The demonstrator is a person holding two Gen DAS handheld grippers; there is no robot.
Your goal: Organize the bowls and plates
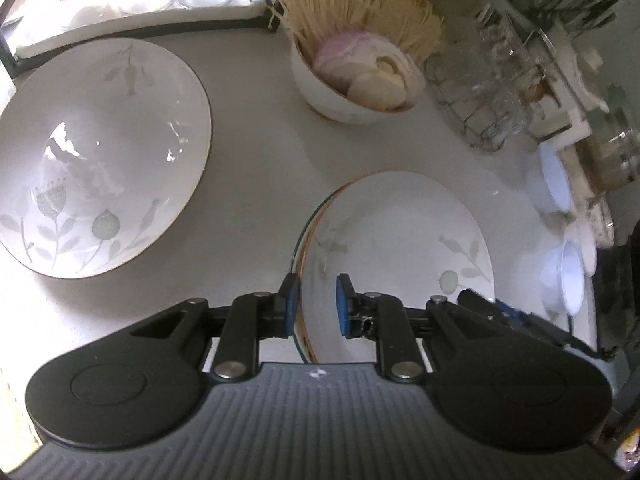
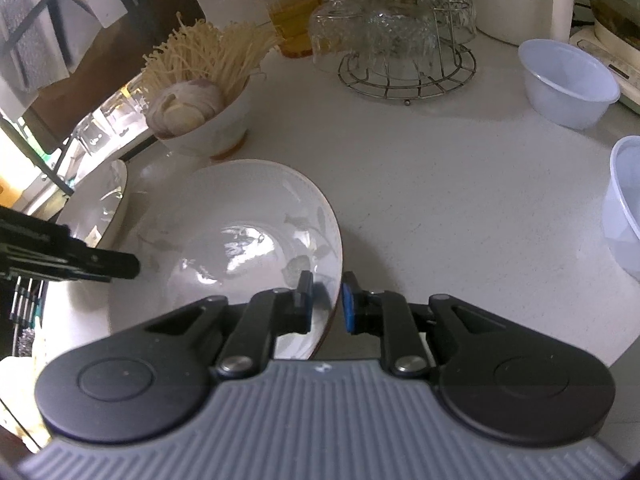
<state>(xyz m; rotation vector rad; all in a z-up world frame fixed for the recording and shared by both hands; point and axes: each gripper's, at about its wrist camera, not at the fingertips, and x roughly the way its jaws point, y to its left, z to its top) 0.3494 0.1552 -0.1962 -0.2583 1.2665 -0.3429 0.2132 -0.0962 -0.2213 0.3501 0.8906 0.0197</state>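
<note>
Both grippers clamp one floral plate: the left gripper (image 1: 316, 305) jaws pinch its left rim, the right gripper (image 2: 326, 302) jaws its right rim. The plate (image 2: 240, 216) sits over the tabletop (image 2: 460, 208), beside a bowl (image 1: 100, 152).

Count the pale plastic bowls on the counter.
2: one at the back right near the wire rack, one cut off at the right edge. More may be hidden.

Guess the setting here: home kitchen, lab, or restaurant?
Most likely a home kitchen counter: patterned plates, a bowl stuffed with enoki mushrooms, and glass cups upturned on a wire rack. Too cluttered and domestic for a lab.
</note>
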